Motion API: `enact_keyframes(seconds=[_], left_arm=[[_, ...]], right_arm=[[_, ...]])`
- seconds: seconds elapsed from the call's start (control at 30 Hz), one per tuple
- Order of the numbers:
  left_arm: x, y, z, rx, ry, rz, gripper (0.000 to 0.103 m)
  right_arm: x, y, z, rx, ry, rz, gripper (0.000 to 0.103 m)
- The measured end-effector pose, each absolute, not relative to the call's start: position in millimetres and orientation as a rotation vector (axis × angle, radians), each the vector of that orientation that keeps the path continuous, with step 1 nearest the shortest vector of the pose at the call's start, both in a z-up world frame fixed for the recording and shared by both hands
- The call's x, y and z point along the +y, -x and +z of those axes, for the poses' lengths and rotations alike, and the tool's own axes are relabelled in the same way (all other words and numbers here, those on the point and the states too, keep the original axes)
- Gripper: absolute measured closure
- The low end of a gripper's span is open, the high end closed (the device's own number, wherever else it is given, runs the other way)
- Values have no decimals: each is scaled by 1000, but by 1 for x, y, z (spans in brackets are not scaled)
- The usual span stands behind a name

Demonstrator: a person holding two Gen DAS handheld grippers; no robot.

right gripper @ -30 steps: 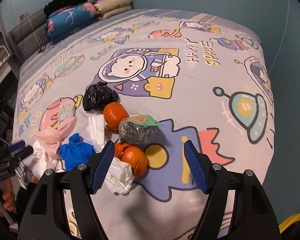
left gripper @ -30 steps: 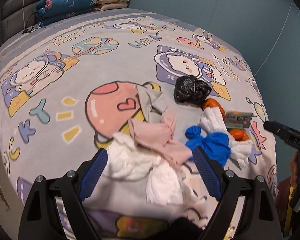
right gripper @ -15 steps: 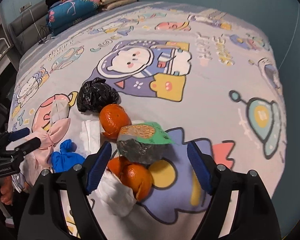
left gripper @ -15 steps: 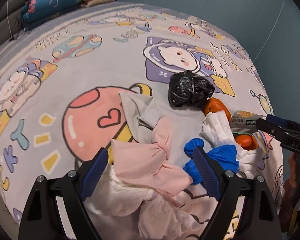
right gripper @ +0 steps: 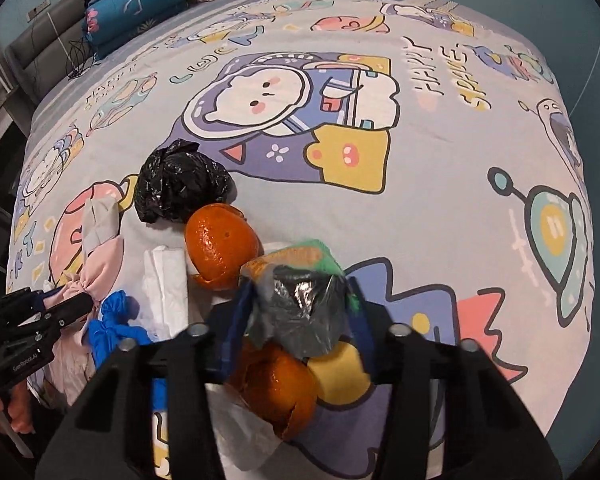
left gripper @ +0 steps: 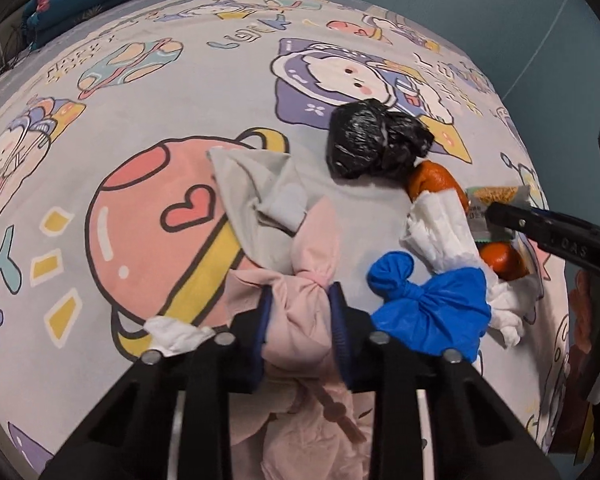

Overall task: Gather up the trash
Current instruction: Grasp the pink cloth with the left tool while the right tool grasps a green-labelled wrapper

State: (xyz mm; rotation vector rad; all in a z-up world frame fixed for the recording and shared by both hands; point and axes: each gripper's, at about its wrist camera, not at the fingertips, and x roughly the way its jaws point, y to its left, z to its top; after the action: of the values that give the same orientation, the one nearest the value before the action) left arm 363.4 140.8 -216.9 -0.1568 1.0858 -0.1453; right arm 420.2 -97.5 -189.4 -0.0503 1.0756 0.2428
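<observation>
Trash lies in a heap on the bed near its foot. My left gripper (left gripper: 300,320) is shut on a knotted pink cloth (left gripper: 300,312), also seen in the right wrist view (right gripper: 96,272). My right gripper (right gripper: 296,312) is shut on a crumpled silver wrapper with a green and orange label (right gripper: 300,300). Around them lie a black plastic bag (left gripper: 372,144) (right gripper: 180,188), orange peels (right gripper: 220,240) (right gripper: 280,392), a blue glove (left gripper: 432,312) (right gripper: 112,328), white tissues (left gripper: 440,228) (right gripper: 164,284) and a grey cloth (left gripper: 256,192).
The bed has a cartoon-print sheet (right gripper: 420,160). Folded quilts and pillows (right gripper: 148,0) are stacked at the head end. A blue wall (left gripper: 460,0) runs along the far side. The bed's edge drops off at the right (right gripper: 580,360).
Both grippers moved forward into the heap and closed: the left on the pink cloth, the right on the silver wrapper.
</observation>
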Motion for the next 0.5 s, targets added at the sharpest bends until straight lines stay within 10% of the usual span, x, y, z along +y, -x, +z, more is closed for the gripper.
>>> enact_keyframes(seconds=[0.5], left_arm=[[147,-346,-190,1017,156,-134,90]], right_arm=[[-93,-406,-171,1006,88,216,94]])
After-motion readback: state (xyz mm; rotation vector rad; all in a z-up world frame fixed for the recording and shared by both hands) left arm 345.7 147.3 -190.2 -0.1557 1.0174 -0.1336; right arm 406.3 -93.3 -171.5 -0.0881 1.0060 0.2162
